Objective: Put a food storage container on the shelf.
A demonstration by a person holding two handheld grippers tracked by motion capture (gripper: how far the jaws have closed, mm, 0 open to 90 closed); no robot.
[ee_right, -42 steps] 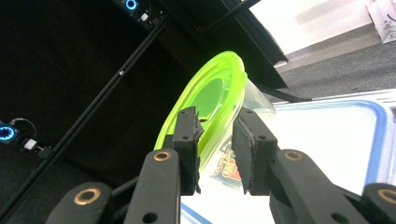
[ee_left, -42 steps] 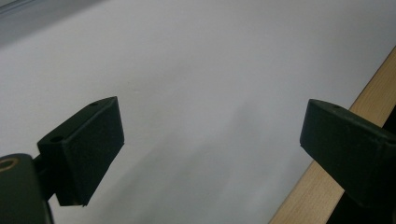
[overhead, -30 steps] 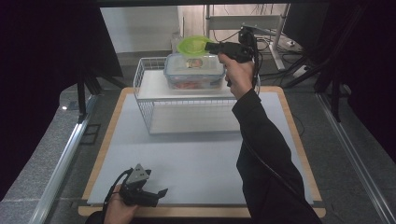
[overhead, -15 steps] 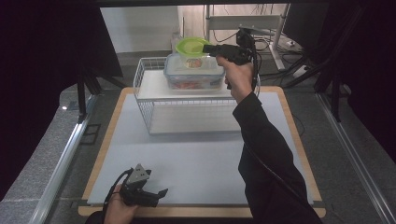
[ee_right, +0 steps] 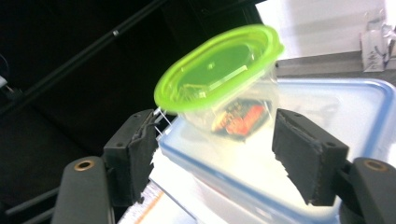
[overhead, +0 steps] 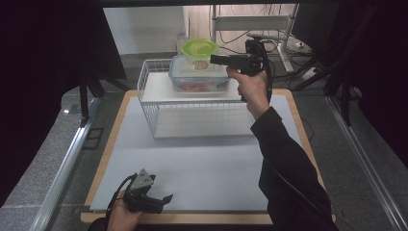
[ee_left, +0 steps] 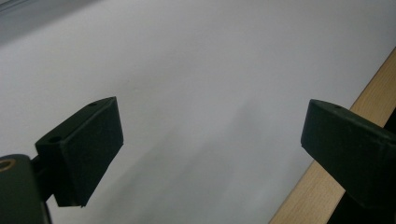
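Now that the green-lidded tub (ee_right: pixel 224 93) sits atop the blue-lidded container (ee_right: pixel 327 140), right gripper (ee_right: pixel 215 144) jaws have just been opening, empty; only backing away left.

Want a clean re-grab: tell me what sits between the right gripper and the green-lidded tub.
Nothing visible. The right gripper has just been opening; its jaws stand on either side of the green-lidded tub, off its walls, atop the blue-rimmed container.

- Your right gripper (overhead: pixel 215 59) jaws just opened; pads now clear of the green-lid tub (overhead: pixel 198 54), tub between them.
- It's backed off slightly; tub sits on the blue-lid box (overhead: pixel 199 77).
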